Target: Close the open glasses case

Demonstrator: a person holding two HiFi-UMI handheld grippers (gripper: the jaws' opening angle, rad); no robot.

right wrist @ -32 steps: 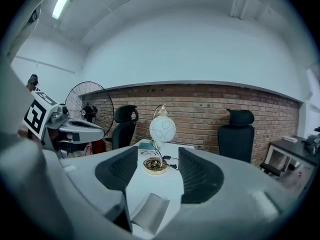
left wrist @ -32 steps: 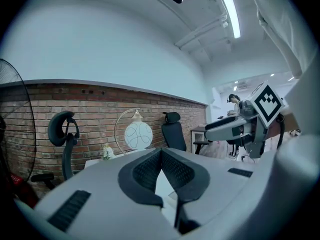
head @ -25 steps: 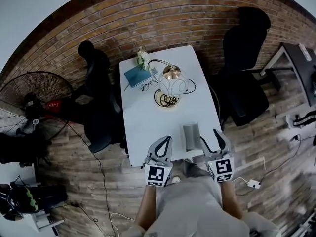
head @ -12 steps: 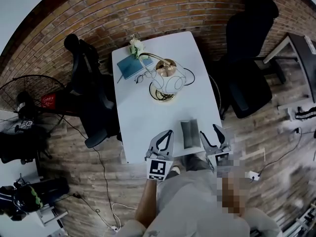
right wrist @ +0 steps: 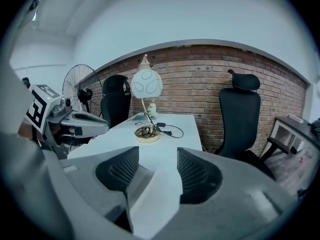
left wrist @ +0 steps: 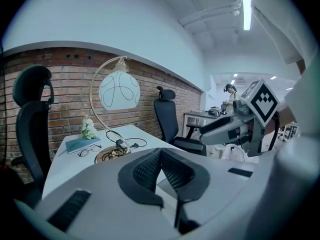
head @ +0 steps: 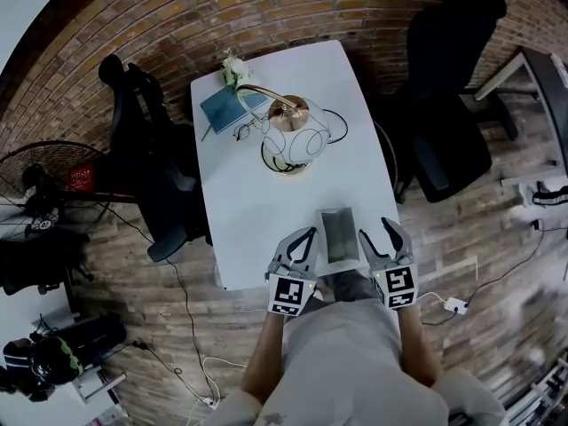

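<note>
Case (head: 339, 236): open, at the near edge of the table (head: 257, 202), long axis pointing away from the person. It lies between the grippers.
Left gripper (head: 307, 237): jaws together, empty.
Right gripper (head: 381, 237): jaws spread, empty, marginally nearer.

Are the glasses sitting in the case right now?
No, the glasses lie on the table by the blue book, far from the open glasses case.
</note>
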